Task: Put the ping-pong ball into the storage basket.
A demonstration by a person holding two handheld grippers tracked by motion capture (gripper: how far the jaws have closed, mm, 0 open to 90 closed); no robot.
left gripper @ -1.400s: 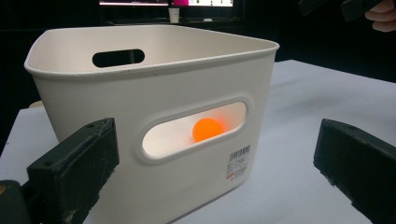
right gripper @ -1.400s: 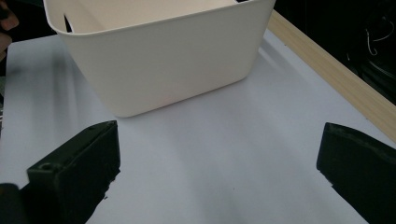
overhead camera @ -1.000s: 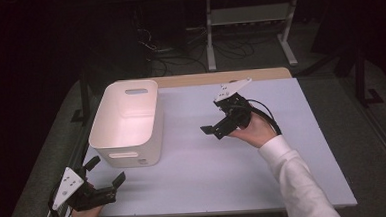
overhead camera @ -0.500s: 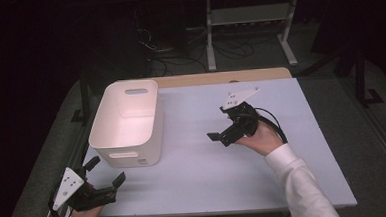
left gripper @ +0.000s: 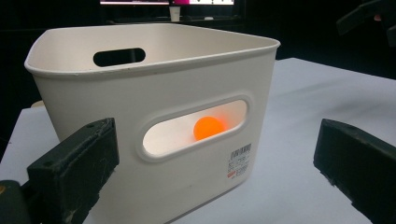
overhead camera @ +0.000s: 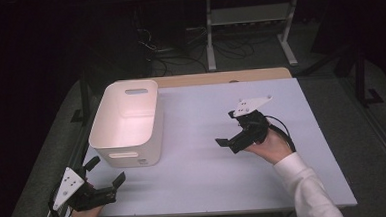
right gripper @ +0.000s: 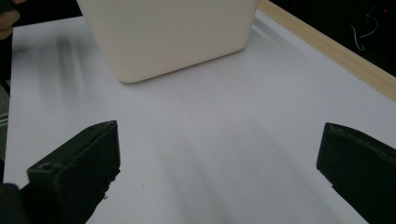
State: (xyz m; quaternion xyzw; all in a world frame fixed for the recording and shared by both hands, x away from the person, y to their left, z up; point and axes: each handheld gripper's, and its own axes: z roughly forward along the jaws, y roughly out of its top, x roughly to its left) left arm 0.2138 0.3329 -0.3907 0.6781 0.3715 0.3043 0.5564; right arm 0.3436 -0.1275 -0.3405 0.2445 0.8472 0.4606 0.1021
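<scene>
Both my grippers, left [overhead camera: 105, 172] and right [overhead camera: 230, 129], were spread, empty. The bin [overhead camera: 126, 123] near the tabletop's left edge looked light, stiff; I'd grip its rim.

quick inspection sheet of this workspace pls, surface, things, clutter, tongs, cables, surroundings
surface: white table, wooden strip along its far edge
job's things: white bin upright at the table's left; orange ball inside it, seen through the handle slot
clutter: nothing seen
tongs: left tongs open at the near left corner, pointing at the bin; right tongs open above the table, holding nothing
cables: black cable loops at the right hand
surroundings: dark room, metal rack behind, cords on the floor
</scene>
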